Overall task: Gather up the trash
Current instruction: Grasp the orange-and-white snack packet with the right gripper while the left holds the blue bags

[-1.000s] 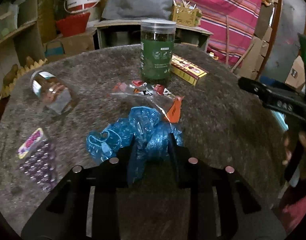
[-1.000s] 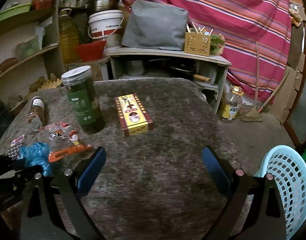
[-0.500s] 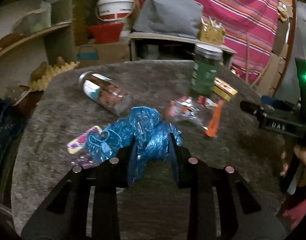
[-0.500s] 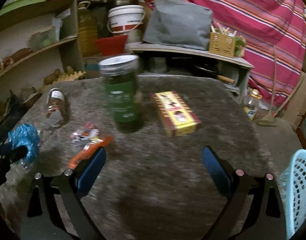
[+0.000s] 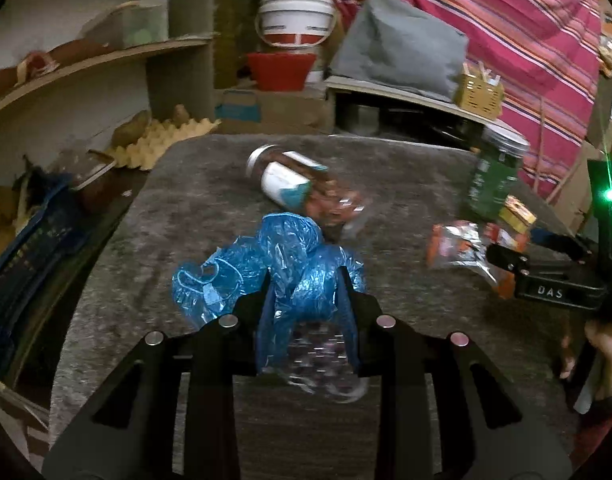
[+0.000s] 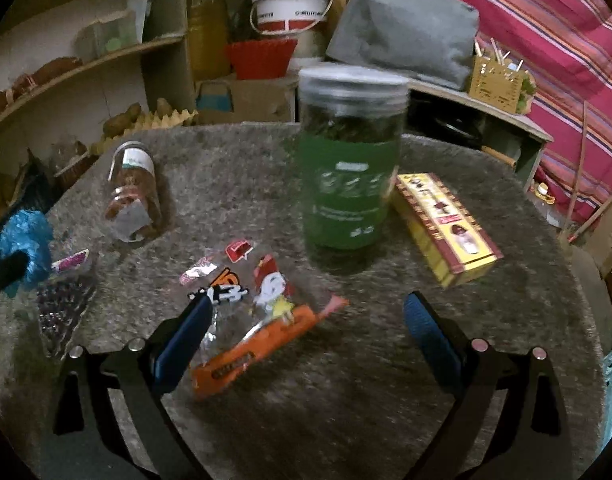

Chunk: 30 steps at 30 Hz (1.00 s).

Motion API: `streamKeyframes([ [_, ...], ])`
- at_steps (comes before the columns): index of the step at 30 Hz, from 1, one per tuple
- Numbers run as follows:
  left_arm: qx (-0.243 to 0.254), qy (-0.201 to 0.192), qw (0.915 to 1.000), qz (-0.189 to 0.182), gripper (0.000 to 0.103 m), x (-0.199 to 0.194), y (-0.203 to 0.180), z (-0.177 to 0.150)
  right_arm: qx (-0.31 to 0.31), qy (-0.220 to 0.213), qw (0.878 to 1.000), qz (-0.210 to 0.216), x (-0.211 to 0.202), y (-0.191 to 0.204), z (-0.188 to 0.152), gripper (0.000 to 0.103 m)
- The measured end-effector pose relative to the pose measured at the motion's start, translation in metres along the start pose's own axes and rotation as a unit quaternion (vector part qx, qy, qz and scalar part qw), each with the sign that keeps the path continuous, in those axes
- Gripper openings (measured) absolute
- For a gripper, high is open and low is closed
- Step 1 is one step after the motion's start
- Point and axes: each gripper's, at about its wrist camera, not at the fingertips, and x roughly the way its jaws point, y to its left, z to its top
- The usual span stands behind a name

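A: Largest item?
B: The surface (image 6: 446, 184), grey and speckled, carrying everything listed below.

A: Next?
B: Green jar (image 6: 348, 160), upright, grey lid, near the far middle. Just beside it on the right, a yellow box (image 6: 446, 226) lying flat.

A: Any other jar?
B: One clear jar (image 5: 302, 192) on its side, white label, brown contents, towards the far left.

A: The trash?
B: Blue plastic bag (image 5: 282, 268), crumpled, off the surface and held in the left tool (image 5: 306, 300). Snack wrapper (image 6: 258, 320), clear with orange edge and cartoon print, flat on the surface near the right tool (image 6: 306, 332). Bead packet (image 6: 62, 304), purple, flat near the left edge.

A: State of the tools?
B: Left tool: narrowed, both pads pressing the blue plastic bag. Right tool: jaws wide apart, nothing between the pads; its left finger (image 6: 182, 340) overlaps the wrapper's edge in the right wrist view, contact unclear.

A: Smallest?
B: A green light (image 5: 610, 195) on the right tool's body.
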Motion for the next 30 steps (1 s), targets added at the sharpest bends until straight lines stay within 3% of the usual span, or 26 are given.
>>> streamKeyframes([
  [8, -0.023, 0.008, 0.9995, 0.02, 0.028, 0.007, 0.027, -0.002, -0.011, 0.016, 1.0, 0.011, 0.014, 0.014, 0.0, 0.093],
  [10, -0.026, 0.007, 0.9994, 0.021, 0.028, 0.007, 0.029, -0.001, -0.026, 0.015, 0.999, 0.017, 0.013, 0.021, -0.001, 0.087],
  [12, -0.026, 0.005, 0.9994, 0.02, 0.028, 0.007, 0.028, 0.0, -0.038, 0.012, 0.999, 0.018, 0.012, 0.026, -0.001, 0.074],
  [14, -0.024, 0.004, 0.9995, 0.02, 0.028, 0.006, 0.027, 0.0, -0.046, 0.01, 0.999, 0.017, 0.011, 0.03, -0.002, 0.07],
  [23, -0.019, 0.003, 0.9995, 0.024, 0.028, 0.006, 0.023, -0.001, -0.03, 0.005, 0.999, 0.022, 0.01, 0.021, 0.002, 0.036],
  [30, -0.017, 0.001, 0.9996, 0.025, 0.028, 0.006, 0.022, -0.001, -0.024, 0.002, 0.999, 0.031, 0.007, 0.017, 0.001, 0.023],
])
